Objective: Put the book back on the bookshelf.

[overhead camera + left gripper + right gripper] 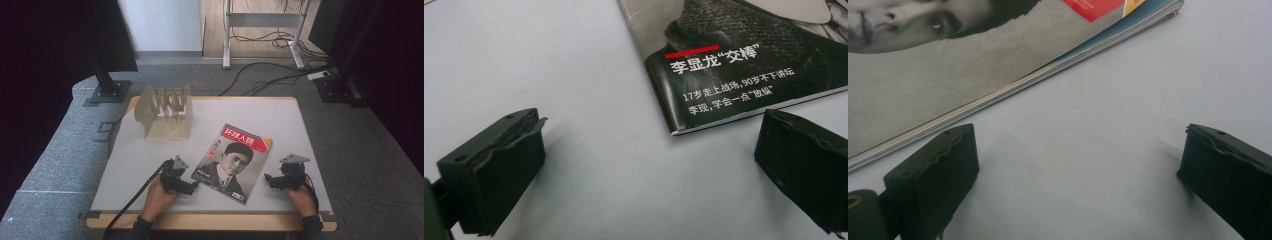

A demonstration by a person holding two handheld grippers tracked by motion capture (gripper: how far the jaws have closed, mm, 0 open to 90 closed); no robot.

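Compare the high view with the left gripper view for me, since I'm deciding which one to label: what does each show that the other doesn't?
High view alone: the whole table, the slotted wooden rack at its far left, the right gripper beside the magazine's right edge, both hands, and the floor with cables.

Left gripper view alone: the white small print on the magazine's near corner, and the left gripper's jaws standing wide apart, nothing between them.

Both share the magazine cover, the left gripper and the grey tabletop.
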